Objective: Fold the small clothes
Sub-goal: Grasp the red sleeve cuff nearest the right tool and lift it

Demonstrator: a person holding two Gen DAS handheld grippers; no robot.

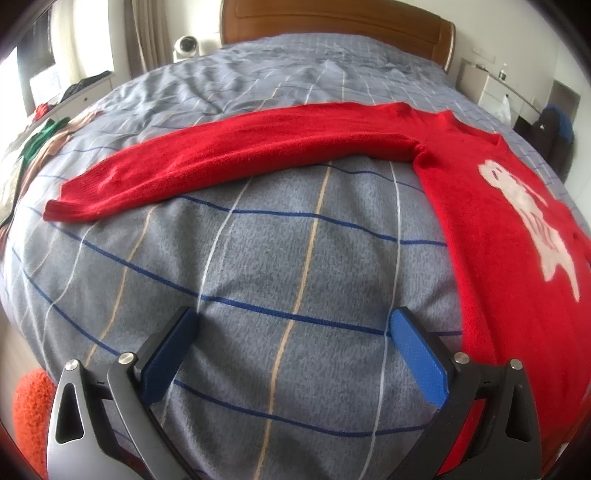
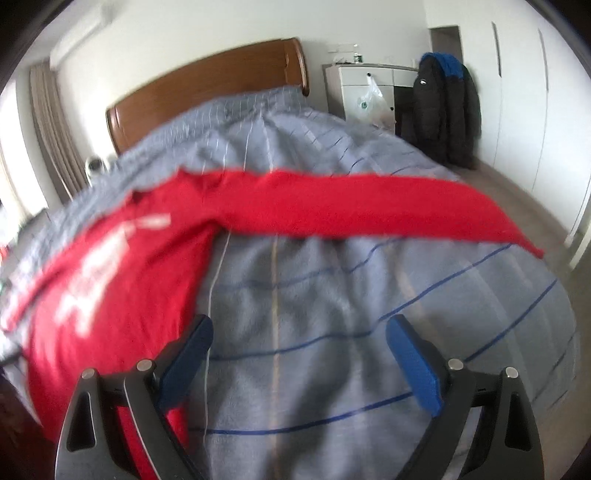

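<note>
A red sweater (image 1: 495, 229) with a white print lies flat on the grey checked bedcover (image 1: 280, 258). In the left wrist view its body is at the right and one sleeve (image 1: 229, 158) stretches out to the left. My left gripper (image 1: 295, 325) is open and empty above bare bedcover, left of the sweater's side edge. In the right wrist view, which is blurred, the sweater body (image 2: 110, 273) is at the left and the other sleeve (image 2: 369, 210) stretches right. My right gripper (image 2: 299, 332) is open and empty above bedcover, just right of the sweater's side edge.
A wooden headboard (image 1: 332, 22) stands at the far end of the bed. Other clothes (image 1: 44, 144) lie at the bed's left edge. An orange fuzzy thing (image 1: 29, 413) is at the near left. A white cabinet (image 2: 369, 88) and dark jackets (image 2: 443, 107) stand right of the bed.
</note>
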